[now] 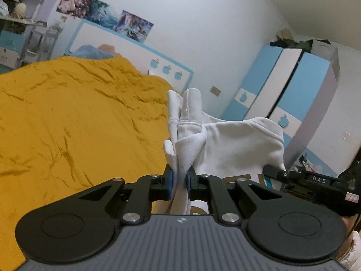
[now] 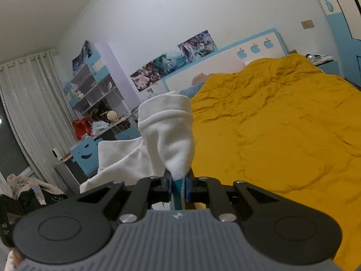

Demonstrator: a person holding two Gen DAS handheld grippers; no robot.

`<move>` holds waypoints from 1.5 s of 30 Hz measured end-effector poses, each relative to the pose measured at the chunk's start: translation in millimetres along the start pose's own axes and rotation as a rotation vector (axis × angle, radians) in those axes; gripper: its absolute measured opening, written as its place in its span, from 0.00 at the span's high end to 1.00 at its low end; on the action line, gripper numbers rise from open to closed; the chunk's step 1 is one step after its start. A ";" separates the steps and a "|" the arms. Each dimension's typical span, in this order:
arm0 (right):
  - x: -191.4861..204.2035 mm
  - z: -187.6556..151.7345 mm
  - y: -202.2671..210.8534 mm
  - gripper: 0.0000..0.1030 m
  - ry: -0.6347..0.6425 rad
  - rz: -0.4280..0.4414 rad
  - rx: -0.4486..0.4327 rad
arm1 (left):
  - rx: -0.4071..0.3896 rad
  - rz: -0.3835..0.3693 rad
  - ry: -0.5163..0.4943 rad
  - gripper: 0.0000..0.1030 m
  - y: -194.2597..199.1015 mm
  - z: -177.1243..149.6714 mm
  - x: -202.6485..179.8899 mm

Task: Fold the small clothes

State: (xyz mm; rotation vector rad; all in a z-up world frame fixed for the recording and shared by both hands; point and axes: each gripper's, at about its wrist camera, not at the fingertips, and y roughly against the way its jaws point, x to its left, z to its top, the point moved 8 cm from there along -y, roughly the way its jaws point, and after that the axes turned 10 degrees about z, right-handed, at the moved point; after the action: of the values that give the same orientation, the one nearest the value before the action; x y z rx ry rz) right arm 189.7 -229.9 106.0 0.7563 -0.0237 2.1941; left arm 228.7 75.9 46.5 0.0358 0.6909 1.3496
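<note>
1. White garment (image 1: 237, 144): small, soft, held aloft above the yellow bedspread (image 1: 79, 117), strung between the two tools. None of it shows touching the bed. It rises at 12 o'clock from each set of jaws.

2. Left gripper (image 1: 179, 180): clenched on a bunched fold of the garment, cloth pinched between the blue pads (image 1: 170, 180). In its own view the other tool sits at 3 o'clock.

3. Right gripper (image 2: 179, 185): clamped on a cuff-like end of the garment (image 2: 167, 131) (only a thin wedge of cloth sits in the jaws, by the look of it).

4. Risk, slip: the right pinch looks shallow; a sharp pull apart could probably draw the cloth out and drop that end.

5. Risk, bad lay: the left holds several layers wadded together, so the piece may land twisted, not flat.

6. Risk, wrinkles: the bedspread is rumpled (ridges throughout); a garment laid there could crease unevenly.
</note>
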 end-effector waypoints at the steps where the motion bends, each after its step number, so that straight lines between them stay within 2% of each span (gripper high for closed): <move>1: -1.9 -3.6 6.5 0.94 -0.009 -0.005 0.007 | 0.012 -0.001 -0.003 0.88 0.2 -4.7 -0.4; 6: -23.5 -22.0 11.6 0.94 -0.081 -0.036 0.046 | 0.091 0.032 -0.011 0.88 -15.9 -29.5 5.7; 15: -65.7 -43.1 -50.1 0.94 -0.166 -0.062 0.130 | 0.208 0.096 0.022 0.88 -63.0 -45.3 40.9; 23: -128.9 -70.3 -122.0 0.95 -0.198 -0.163 0.267 | 0.380 0.158 0.110 0.90 -130.8 -79.9 93.1; 30: -188.6 -100.0 -151.3 0.93 -0.243 -0.290 0.361 | 0.470 0.219 0.115 0.90 -158.7 -104.6 116.4; 35: -203.5 -107.4 -143.1 0.90 -0.244 -0.353 0.390 | 0.461 0.265 0.082 0.81 -147.8 -99.5 118.0; 41: -175.0 -83.1 -103.0 0.88 -0.106 -0.375 0.363 | 0.369 0.332 -0.028 0.81 -115.1 -72.5 103.3; 45: -130.4 -82.5 -79.4 0.90 -0.012 -0.271 0.364 | 0.344 0.205 -0.081 0.81 -94.4 -75.6 66.8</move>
State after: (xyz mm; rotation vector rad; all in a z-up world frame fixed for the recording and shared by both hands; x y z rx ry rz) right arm 268.5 -244.2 -47.9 0.9135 0.4565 1.9547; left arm 279.3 85.1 -81.7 0.4452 0.8612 1.4008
